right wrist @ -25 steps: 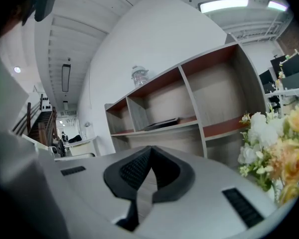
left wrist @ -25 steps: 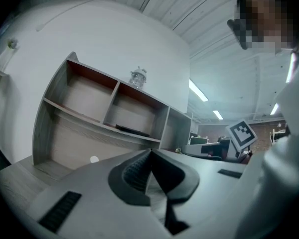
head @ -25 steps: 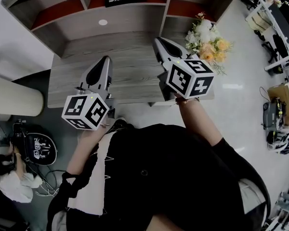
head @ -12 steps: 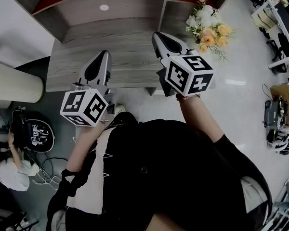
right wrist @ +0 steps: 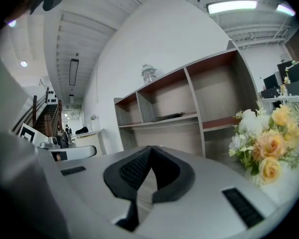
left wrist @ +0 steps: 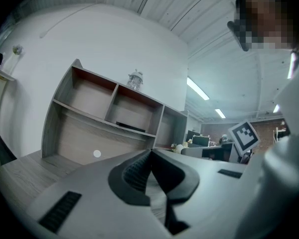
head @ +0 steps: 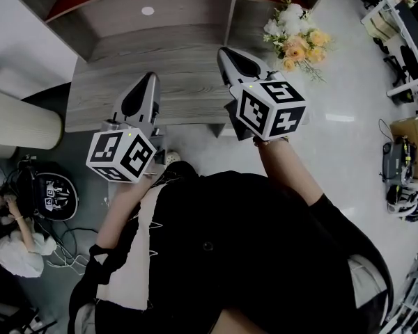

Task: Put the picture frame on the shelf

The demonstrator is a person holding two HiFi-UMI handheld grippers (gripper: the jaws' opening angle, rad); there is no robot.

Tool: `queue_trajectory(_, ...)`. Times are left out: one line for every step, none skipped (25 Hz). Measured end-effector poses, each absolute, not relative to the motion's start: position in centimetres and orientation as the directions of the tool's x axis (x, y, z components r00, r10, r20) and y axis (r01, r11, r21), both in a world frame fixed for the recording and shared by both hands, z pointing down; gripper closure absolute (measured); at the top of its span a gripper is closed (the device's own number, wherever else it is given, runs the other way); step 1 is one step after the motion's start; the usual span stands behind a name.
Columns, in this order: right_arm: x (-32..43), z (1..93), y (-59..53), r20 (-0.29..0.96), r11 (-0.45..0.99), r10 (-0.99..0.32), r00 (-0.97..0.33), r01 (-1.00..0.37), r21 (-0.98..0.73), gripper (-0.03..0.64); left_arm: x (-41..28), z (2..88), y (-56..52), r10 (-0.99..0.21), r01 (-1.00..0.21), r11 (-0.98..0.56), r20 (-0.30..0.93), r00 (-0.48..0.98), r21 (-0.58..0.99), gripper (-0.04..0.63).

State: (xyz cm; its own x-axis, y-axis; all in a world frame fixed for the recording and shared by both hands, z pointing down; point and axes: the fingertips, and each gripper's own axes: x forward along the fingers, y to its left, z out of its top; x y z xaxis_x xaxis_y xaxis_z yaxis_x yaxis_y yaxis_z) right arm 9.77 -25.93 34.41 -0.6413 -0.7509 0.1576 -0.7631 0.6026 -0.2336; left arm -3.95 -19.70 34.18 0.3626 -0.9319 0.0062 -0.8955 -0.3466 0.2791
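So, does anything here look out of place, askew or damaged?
Only one thing: the picture frame lies flat in the middle compartment of the shelf instead of standing upright. Nothing looks spilled or damaged.

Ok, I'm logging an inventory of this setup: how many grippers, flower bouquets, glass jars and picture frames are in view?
Grippers: 2 (left gripper, right gripper, both shut and empty)
Flower bouquet: 1
Glass jar on top of the shelf unit: 1
Picture frame lying flat on a shelf: 1
Total: 5
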Motion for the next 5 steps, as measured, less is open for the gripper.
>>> queue_trajectory(9.86, 34.38, -25.94, 0.157, 0.602, -0.752, -0.641, -0.764, -0.232, 0.612, -3.85, 34.17, -19.73, -0.931, -0.895, -0.348, 0.006, 0.364, 0.279, 0.586)
queue_trajectory(9.94, 34.35, -25.96, 0.156, 0.602, -0.752, -0.640, -0.764, -0.232, 0.613, -3.77, 34.15, -19.75, -0.931, -0.895, -0.349, 0.005, 0.365, 0.278, 0.586)
queue_trajectory(10.00, 34.32, -25.97, 0.156, 0.602, -0.753, -0.640, -0.764, -0.230, 0.613, -3.70, 34.13, -19.78, -0.931, -0.895, -0.350, 0.004, 0.365, 0.278, 0.586)
queue_trajectory(10.05, 34.30, -25.98, 0.156, 0.602, -0.753, -0.640, -0.765, -0.229, 0.612, -3.65, 34.11, -19.79, -0.931, -0.894, -0.350, 0.003, 0.365, 0.278, 0.586)
queue_trajectory(10.09, 34.27, -25.99, 0.155, 0.603, -0.753, -0.640, -0.765, -0.228, 0.612, -3.60, 34.09, -19.81, -0.931, -0.894, -0.350, 0.002, 0.365, 0.279, 0.586)
